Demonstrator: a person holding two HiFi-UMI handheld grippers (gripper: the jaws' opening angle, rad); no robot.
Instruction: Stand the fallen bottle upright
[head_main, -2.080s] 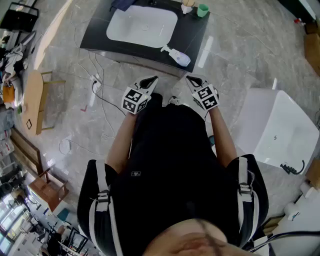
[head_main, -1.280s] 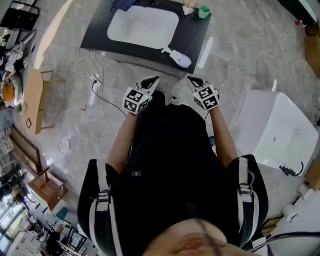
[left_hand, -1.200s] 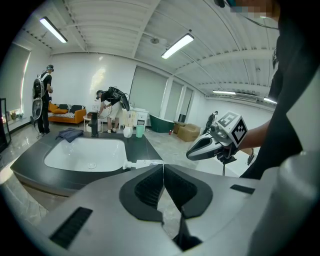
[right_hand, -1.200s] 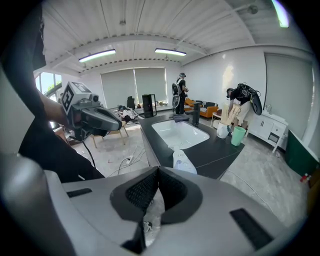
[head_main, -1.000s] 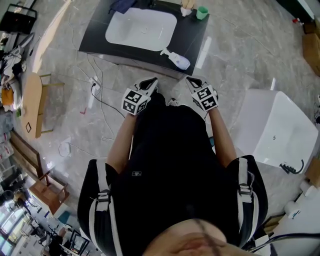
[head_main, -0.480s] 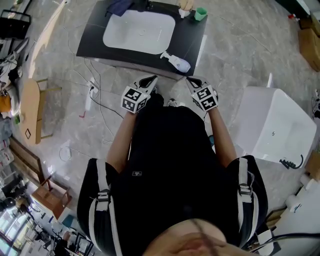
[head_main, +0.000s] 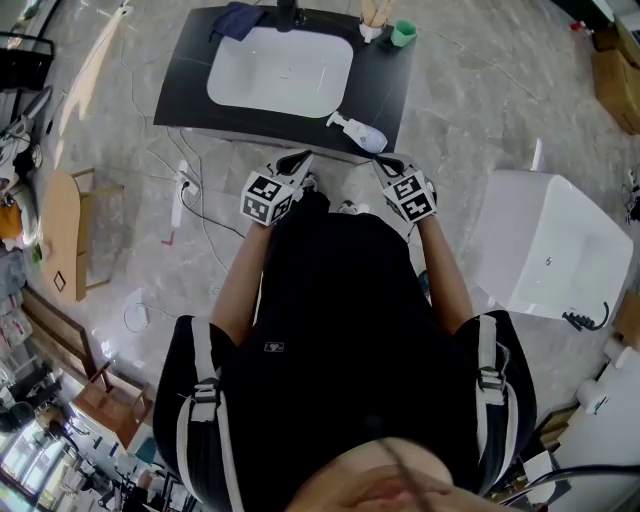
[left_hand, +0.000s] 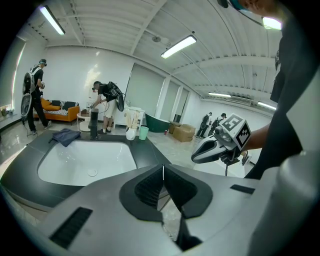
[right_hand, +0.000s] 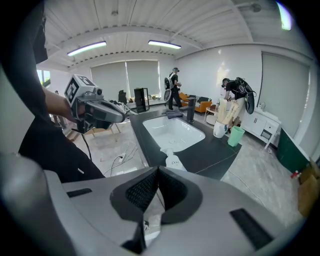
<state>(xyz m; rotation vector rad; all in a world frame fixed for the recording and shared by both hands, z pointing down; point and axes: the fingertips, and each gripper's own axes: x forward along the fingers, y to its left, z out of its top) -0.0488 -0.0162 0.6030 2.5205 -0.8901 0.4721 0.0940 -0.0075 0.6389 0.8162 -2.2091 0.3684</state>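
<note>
Bottle (head_main: 357, 133) lies on its side at the front right corner of the dark counter (head_main: 385, 75), at 5 o'clock of the sink basin (head_main: 280, 70), with its pump head toward 10 o'clock. It may be close to the edge, but that is hard to tell. The right gripper (head_main: 385, 162) is near, with the bottle at its 11 o'clock, its jaws clenched and empty. The left gripper (head_main: 303, 158) has the bottle at 2 o'clock, also clenched on nothing. Step in hand looks like the approach, no contact yet. The next move calls for spreading the right jaws, reaching to the bottle body, gripping it and tipping it up.

Grey marble floor (head_main: 480, 90), ceiling strip lights (left_hand: 177, 46)
</note>
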